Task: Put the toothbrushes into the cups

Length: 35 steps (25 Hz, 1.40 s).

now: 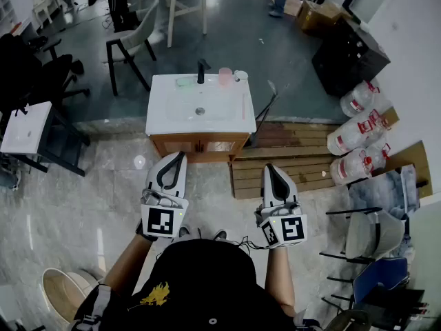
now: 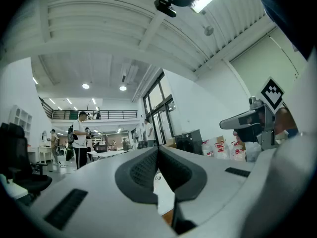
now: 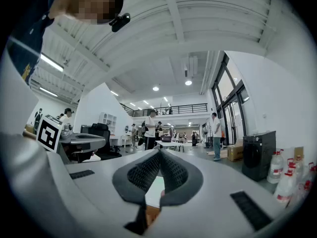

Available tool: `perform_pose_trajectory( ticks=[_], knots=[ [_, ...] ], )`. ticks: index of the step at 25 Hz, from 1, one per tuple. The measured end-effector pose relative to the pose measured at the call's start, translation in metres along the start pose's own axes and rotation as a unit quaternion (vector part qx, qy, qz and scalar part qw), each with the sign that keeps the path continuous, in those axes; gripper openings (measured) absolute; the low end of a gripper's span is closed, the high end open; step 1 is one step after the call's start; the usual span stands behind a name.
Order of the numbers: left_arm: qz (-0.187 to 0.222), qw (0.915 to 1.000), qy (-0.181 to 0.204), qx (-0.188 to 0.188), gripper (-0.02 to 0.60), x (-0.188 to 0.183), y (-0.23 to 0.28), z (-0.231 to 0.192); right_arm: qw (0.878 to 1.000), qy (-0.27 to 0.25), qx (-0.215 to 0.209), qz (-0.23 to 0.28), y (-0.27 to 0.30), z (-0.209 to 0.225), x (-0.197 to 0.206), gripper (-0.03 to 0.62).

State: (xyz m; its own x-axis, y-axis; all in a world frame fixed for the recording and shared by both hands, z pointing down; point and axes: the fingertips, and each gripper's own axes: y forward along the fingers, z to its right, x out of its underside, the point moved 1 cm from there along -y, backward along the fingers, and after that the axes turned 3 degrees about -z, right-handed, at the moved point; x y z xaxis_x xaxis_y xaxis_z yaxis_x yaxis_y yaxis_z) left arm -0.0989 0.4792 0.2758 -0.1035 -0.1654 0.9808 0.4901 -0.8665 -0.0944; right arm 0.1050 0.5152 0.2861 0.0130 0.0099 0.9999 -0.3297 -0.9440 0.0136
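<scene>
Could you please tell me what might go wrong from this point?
The left gripper and right gripper are shut and empty, short of the sink; they must open before any grasp. The pink cup and pale cup stand close together beside the faucet, so a reach there could topple one.

Two tongs: left tongs (image 1: pixel 180 155) and right tongs (image 1: pixel 270 167). Two cups stand on the sink surface (image 1: pixel 172 119), a pink cup (image 1: pixel 225 76) and a white cup (image 1: pixel 240 76). Three water jugs (image 1: pixel 355 131) lie nearby.
</scene>
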Motion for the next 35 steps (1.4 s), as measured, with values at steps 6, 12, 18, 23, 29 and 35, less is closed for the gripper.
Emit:
perform_pose_trajectory(
  ticks=[6,12,18,23,29,35],
  knots=[
    [-0.008,1.0000,-0.004,0.002,0.013,0.007,0.002,-0.002,1.000,0.001,0.002,0.001,0.003,-0.001,0.002,0.014],
    [-0.016,0.9995,-0.025,0.005,0.014,0.013,0.003,-0.001,1.000,0.002,0.009,-0.002,-0.002,0.005,0.005,0.016],
    [-0.019,0.9996,-0.019,0.009,0.014,0.013,0.007,0.001,1.000,0.002,0.010,-0.010,-0.008,0.011,0.010,0.017],
    [-0.017,0.9996,-0.012,0.016,0.014,0.013,0.007,0.004,1.000,-0.006,0.018,-0.020,-0.010,0.013,0.016,0.021],
    [-0.023,0.9997,-0.002,0.007,0.044,0.014,0.003,-0.003,0.999,0.002,0.024,-0.025,-0.014,0.019,0.020,0.085],
    [-0.038,0.9986,0.028,0.022,0.120,0.022,-0.005,-0.005,0.998,0.001,0.047,-0.040,-0.019,0.024,0.022,0.138]
  ],
)
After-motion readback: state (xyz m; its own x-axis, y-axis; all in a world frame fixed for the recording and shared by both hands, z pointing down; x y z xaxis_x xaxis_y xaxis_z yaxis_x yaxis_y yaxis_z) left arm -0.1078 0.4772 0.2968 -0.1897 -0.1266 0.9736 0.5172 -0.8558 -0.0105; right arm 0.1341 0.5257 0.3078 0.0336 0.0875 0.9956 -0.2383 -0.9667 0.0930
